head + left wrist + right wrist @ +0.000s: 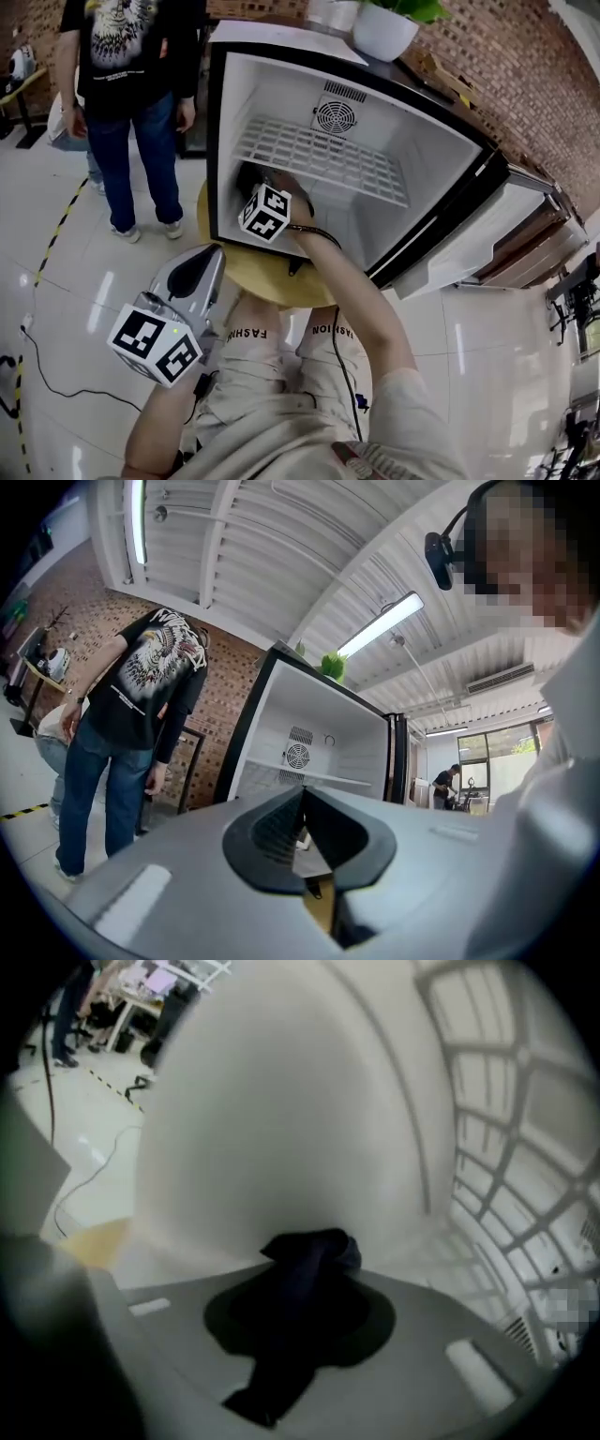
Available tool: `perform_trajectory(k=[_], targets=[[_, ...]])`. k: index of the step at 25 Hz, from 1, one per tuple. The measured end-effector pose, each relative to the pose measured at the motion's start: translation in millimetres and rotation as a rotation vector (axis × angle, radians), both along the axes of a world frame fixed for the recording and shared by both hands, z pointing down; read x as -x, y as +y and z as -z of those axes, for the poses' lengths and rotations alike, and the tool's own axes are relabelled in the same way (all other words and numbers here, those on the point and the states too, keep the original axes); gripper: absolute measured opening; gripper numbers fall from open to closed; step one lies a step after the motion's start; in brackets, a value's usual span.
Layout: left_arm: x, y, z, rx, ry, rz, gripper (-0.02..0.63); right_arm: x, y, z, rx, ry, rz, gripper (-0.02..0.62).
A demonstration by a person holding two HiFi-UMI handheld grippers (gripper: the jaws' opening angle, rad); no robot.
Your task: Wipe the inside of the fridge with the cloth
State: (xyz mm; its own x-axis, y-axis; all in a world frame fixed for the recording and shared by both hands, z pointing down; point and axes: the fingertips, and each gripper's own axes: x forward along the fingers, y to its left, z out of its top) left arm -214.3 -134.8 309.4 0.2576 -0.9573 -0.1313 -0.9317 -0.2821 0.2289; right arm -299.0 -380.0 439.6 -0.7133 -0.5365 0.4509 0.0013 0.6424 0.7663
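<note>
**Wiping step in hand: cloth inside the fridge, under the shelf**

The right gripper (pixel 300 1309) is clamped nearly closed on a dark cloth (pixel 311 1246). It reaches into the open fridge (pixel 450 159), which stands on a round wooden desk (pixel 246 274), below the wire shelf (pixel 319 155) and towards the white left inner wall. The cloth bunches out past the jaw tips, close to that wall, but whether it is actually touching cannot be told. The left gripper (pixel 302 829) is held back outside the fridge, jaws fully together with nothing in them. The next move probably calls for pressing the cloth flat on the wall or floor and sweeping it across, keeping clear of the shelf above.
</note>
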Motion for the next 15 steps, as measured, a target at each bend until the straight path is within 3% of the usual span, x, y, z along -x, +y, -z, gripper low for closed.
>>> perform_trajectory(k=[5, 7, 10, 12, 15], targets=[[4, -6, -5, 0.016, 0.024, -0.004, 0.003, -26, 139, 4, 0.073, -0.041, 0.284, 0.072], [2, -6, -9, 0.024, 0.033, -0.012, 0.003, -35, 151, 6, 0.089, -0.063, 0.309, 0.072], [5, -4, -6, 0.020, 0.039, -0.011, 0.003, -43, 89, 10, 0.038, -0.081, 0.142, 0.072], [7, -2, -2, 0.012, 0.036, -0.005, 0.003, -42, 36, 2, -0.020, -0.035, 0.017, 0.072], [6, -2, -3, 0.012, 0.034, -0.006, 0.003, -30, -23, -19, -0.061, 0.046, -0.093, 0.072]])
